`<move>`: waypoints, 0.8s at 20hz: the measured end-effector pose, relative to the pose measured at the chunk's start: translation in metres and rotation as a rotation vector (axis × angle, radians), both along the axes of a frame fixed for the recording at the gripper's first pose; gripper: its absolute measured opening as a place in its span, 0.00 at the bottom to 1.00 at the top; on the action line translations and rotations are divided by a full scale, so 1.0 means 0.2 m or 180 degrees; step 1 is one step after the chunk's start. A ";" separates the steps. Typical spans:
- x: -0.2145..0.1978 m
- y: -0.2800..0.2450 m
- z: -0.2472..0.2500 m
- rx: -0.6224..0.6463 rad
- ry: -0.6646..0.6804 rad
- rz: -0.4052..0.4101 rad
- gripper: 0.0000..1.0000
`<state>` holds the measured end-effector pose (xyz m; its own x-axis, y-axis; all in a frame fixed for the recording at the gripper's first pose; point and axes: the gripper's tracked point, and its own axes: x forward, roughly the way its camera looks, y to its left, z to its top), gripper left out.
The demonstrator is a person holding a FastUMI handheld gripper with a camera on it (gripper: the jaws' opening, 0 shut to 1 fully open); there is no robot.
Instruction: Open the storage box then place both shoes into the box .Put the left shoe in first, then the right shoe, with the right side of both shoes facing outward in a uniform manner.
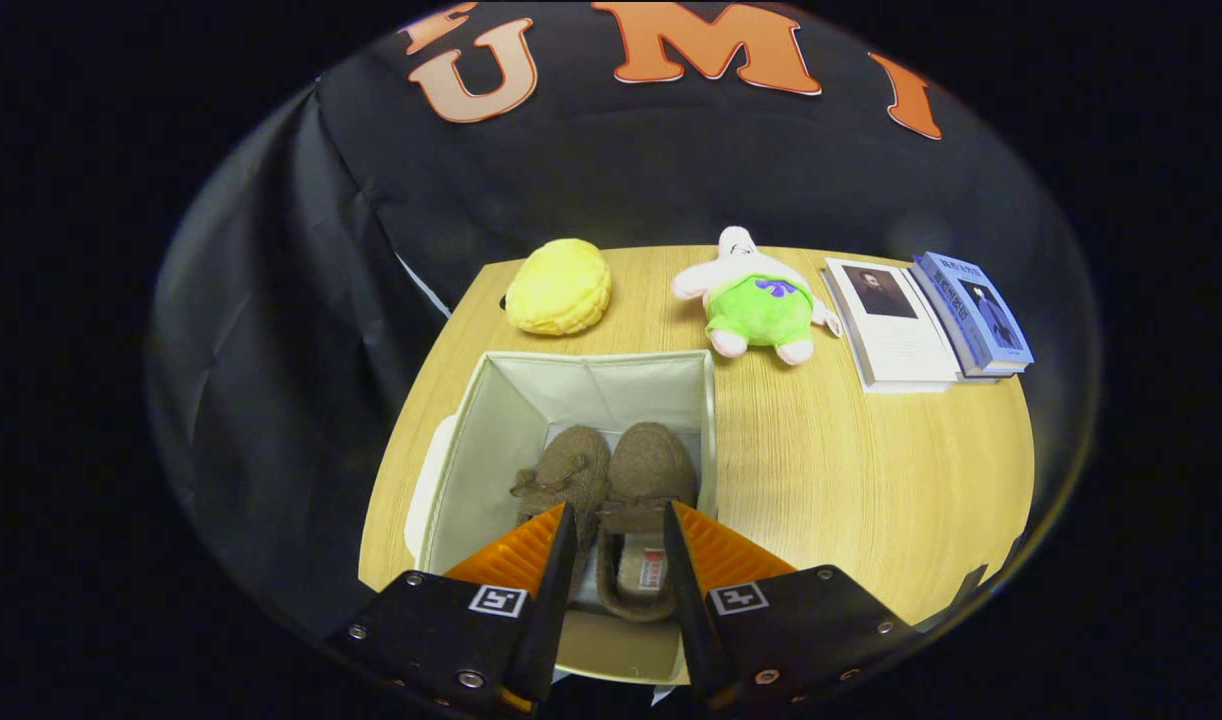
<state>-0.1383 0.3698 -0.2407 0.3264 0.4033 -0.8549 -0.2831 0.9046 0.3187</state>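
Observation:
The storage box [491, 420] stands open on the wooden table, its pale fabric lining showing. Two brown fuzzy shoes lie side by side on its floor, toes pointing away from me. One shoe [569, 465] rests nearer the left wall, half hidden behind my left finger. The other shoe [651, 462] lies beside it, nearer the right wall. My gripper [618, 512] reaches down into the box, and its fingers straddle the heel end of the right-hand shoe. The fingers stand a shoe's width apart, with a thin strip of lining showing between the left finger and the shoe.
Beyond the box lie a yellow plush cushion [558, 286] and a green and pink plush toy [759, 300]. Two books [926, 318] sit at the far right of the table [871, 480]. Black cloth walls close in the left and back.

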 end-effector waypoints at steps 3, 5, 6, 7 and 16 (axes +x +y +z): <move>0.13 -0.12 0.19 0.0265 -0.0341 -0.0170 0.64; 0.23 -0.23 0.33 0.0379 -0.0642 -0.0275 0.70; 0.29 -0.30 0.40 0.0405 -0.0794 -0.0326 0.73; 0.34 -0.37 0.46 0.0416 -0.0945 -0.0377 0.75; 0.66 -0.99 0.92 0.0353 -0.2052 -0.0805 0.90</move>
<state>-0.0064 0.1714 -0.0572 0.8499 0.3218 -0.4173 -0.2318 0.9395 0.2523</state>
